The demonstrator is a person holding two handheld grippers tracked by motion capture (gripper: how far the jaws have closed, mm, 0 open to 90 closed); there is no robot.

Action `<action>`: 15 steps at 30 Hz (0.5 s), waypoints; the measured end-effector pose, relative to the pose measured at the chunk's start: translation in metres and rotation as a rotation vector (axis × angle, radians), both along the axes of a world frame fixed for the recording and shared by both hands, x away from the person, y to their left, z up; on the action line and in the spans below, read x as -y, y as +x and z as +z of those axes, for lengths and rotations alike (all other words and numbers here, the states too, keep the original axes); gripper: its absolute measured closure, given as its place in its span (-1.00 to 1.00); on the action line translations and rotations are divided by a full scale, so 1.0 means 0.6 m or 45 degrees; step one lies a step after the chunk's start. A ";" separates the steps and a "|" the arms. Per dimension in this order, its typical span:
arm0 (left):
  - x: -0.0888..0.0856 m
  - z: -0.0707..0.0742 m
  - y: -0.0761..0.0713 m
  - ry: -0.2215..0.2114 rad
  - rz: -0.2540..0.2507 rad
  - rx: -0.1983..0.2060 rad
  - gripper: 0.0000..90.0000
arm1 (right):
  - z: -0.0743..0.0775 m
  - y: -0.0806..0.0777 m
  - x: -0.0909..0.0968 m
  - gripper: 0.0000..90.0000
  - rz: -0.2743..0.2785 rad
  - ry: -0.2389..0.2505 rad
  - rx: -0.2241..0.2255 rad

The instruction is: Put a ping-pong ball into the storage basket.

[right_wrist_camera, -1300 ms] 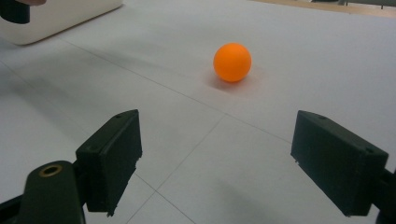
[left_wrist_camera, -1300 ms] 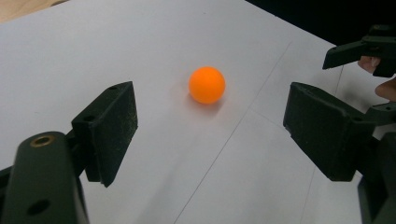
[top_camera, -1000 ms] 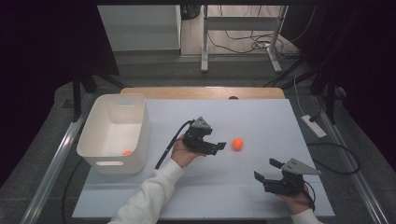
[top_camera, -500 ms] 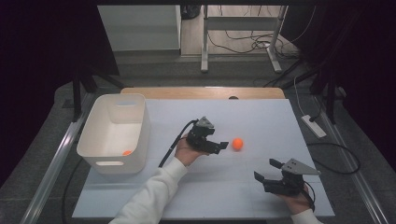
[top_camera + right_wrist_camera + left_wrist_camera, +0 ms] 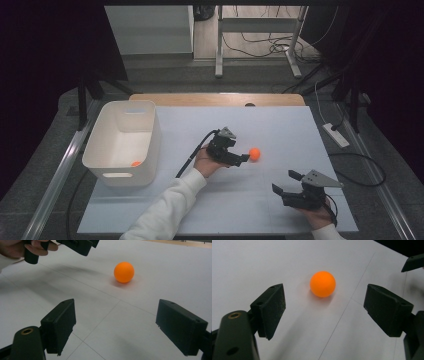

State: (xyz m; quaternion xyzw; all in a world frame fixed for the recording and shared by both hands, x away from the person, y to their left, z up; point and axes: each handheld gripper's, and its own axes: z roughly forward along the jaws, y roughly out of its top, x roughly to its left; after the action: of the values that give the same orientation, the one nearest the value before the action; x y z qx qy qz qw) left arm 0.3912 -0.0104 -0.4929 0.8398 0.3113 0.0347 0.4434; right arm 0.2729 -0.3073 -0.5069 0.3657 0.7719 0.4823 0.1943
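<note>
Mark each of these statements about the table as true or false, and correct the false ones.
1. The left gripper is shut on the orange ball. False: its jaws stand open, and the ball lies on the table just ahead of them, untouched.
2. A second orange ball lies in the white bin. True.
3. The right gripper holds a ball. False: its jaws are open with nothing between them.
4. The bin stands on the left part of the white table in the high view. True.
5. The ball on the table touches the bin. False: it lies well apart, near the middle.
</note>
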 end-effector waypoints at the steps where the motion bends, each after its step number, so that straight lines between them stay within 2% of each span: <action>1: 0.002 -0.002 0.001 -0.002 -0.002 -0.003 -0.59 | 0.000 0.000 0.000 -0.64 0.000 0.000 -0.001; 15: 0.024 -0.016 0.012 0.022 -0.019 -0.016 -0.59 | 0.000 0.000 0.001 -0.64 -0.004 -0.002 -0.004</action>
State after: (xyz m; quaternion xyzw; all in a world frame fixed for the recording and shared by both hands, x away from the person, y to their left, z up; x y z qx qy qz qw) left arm 0.3986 -0.0246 -0.5025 0.8461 0.3074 0.0286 0.4344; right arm 0.2727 -0.3076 -0.5069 0.3677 0.7720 0.4807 0.1941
